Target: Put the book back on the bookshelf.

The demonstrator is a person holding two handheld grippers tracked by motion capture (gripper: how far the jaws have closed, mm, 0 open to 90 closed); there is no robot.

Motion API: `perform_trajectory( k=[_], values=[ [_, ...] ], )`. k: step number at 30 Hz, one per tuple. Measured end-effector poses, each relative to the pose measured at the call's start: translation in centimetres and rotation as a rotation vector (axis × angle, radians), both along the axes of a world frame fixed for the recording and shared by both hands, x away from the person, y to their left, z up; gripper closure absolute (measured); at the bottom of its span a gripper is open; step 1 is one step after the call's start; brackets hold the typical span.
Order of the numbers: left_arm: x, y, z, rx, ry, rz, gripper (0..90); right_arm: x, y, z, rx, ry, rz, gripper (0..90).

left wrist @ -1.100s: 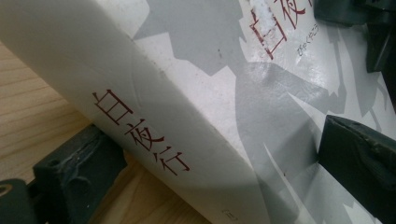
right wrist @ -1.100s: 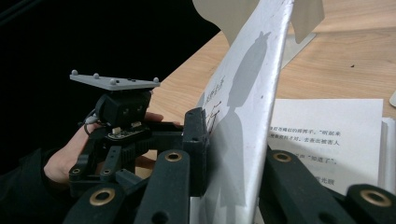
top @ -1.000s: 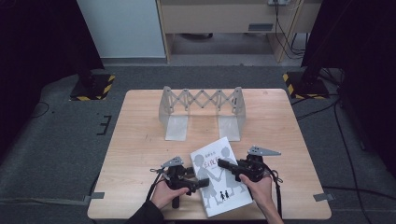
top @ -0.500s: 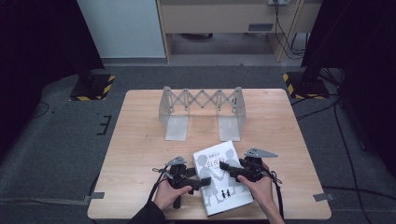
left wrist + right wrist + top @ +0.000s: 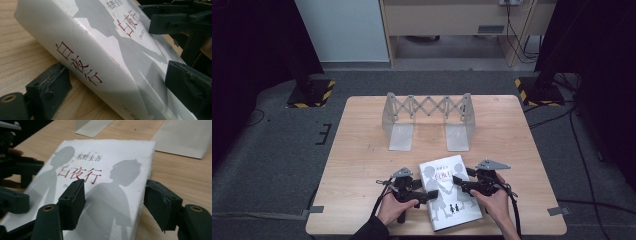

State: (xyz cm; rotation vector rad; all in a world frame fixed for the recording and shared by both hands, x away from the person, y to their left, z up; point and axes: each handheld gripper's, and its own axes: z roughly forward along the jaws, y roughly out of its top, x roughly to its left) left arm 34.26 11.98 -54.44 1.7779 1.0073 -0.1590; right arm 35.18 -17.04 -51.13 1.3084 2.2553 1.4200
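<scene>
While the white book (image 5: 450, 192) lies flat on the near part of the wooden table (image 5: 362, 150), both grippers sit at its edges. Left gripper (image 5: 120, 82) – jaws straddle the spine edge, one jaw low on the table side, the other over the cover side; the jaws have just been closing a little with the book between them, but whether the pads press on it I cannot tell. Spine with red characters runs diagonally between these jaws in the left gripper view. Right gripper (image 5: 117, 205) – jaws released, spread apart, and they have just been opening; one jaw rests over the cover near the red title, the other stands just off the book's outer edge above bare table, so that edge lies between them without being pinched. Beyond the right jaws – a grey folding bookstand (image 5: 428, 120), well apart from the book, upright, its two flat feet on the table.
</scene>
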Motion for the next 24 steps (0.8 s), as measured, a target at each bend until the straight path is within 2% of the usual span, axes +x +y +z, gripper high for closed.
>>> perform_trajectory(
  k=[1, 7, 9, 15, 20, 24],
  values=[
    [0.0, 0.0, 0.0, -0.002, 0.001, 0.002, 5.6, 0.0, -0.3, -0.2, -0.010, -0.015, -0.002, 35.1],
    [0.0, 0.0, 0.0, -0.002, 0.000, 0.003, 5.7, 0.2, -1.2, -1.2, 0.079, 0.032, -0.024, 31.3],
    [0.0, 0.0, 0.0, 0.000, 0.000, 0.003, 5.7, 0.2, -1.2, -1.4, 0.086, 0.032, -0.028, 31.1],
    [0.1, -0.1, 0.0, -0.001, 0.001, 0.004, 5.8, 0.7, -1.0, -1.9, 0.144, 0.075, -0.031, 31.3],
    [0.3, -0.1, 0.1, 0.000, 0.009, 0.011, 6.9, 0.8, -0.6, -2.2, 0.176, 0.082, -0.018, 34.9],
    [0.4, 0.1, 0.1, -0.009, 0.026, 0.014, 10.3, 0.8, -0.5, -2.0, 0.176, 0.099, -0.026, 35.4]
  ],
)
